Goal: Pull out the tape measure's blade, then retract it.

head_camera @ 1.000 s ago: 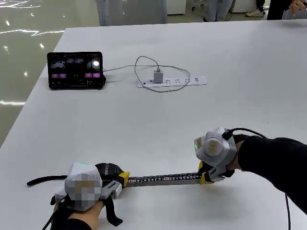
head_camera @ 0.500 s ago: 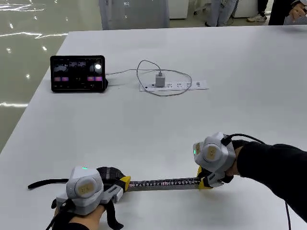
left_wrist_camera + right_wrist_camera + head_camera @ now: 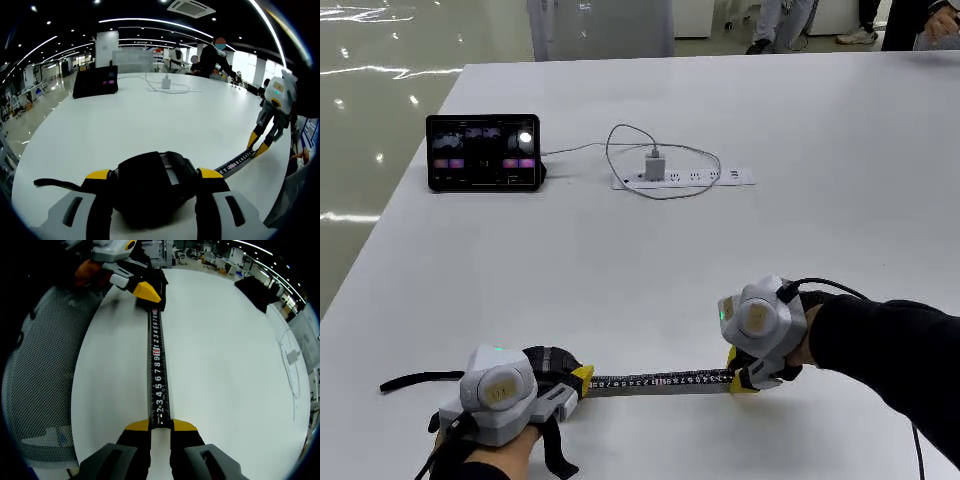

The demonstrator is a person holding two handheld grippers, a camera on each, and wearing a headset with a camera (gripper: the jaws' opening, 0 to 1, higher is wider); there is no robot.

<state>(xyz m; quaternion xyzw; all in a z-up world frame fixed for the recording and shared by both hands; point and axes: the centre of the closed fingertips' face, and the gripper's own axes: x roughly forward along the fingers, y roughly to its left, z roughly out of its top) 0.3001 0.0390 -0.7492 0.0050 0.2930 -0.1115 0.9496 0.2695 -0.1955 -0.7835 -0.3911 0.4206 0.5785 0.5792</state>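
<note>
**Tape measure blade drawn out between two grippers on white workbench**

The left gripper (image 3: 154,175) has its yellow-tipped jaws closed around the black tape measure case (image 3: 552,360), holding it at the near left of the white table (image 3: 770,200). From the case the blade (image 3: 157,365) runs flat along the tabletop to the right, its numbered black face turned up. The right gripper (image 3: 161,425) pinches the blade's free end between its jaws, which are pressed together on the strip with the low numbers just beyond their tips. In the head view both grippers sit close to the near edge of the table, well apart from each other, with the blade stretched straight between them and a dark sleeve (image 3: 890,345) reaching in from the right. At the far left of the table a tablet (image 3: 483,152) stands upright with its screen lit. Just to its right lies a white power strip (image 3: 685,177) with a charger (image 3: 654,165) plugged in, and a looped cable (image 3: 620,135) leads from it towards the tablet
</note>
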